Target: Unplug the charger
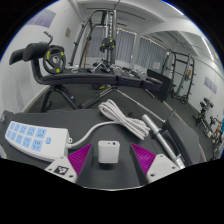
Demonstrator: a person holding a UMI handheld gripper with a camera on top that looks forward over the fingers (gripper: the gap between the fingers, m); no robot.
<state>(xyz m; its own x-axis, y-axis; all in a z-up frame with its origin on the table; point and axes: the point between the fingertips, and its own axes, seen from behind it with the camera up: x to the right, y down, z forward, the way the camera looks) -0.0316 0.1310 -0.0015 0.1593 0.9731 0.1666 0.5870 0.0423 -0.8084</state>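
A small white charger cube (107, 152) stands between my fingers, with a gap to the pad on each side. My gripper (110, 161) is open; its pink pads (78, 160) flank the charger without pressing on it. A white power strip with blue switches (30, 138) lies to the left of the fingers on the dark surface. A white cable (120, 114) lies in folded loops just beyond the charger. I cannot tell what the charger's underside rests on or plugs into.
A silver metal handle (156, 128) lies to the right, beyond the right finger. Gym machines (100, 45) and a black-and-yellow frame (50, 58) stand behind the dark padded surface (70, 105).
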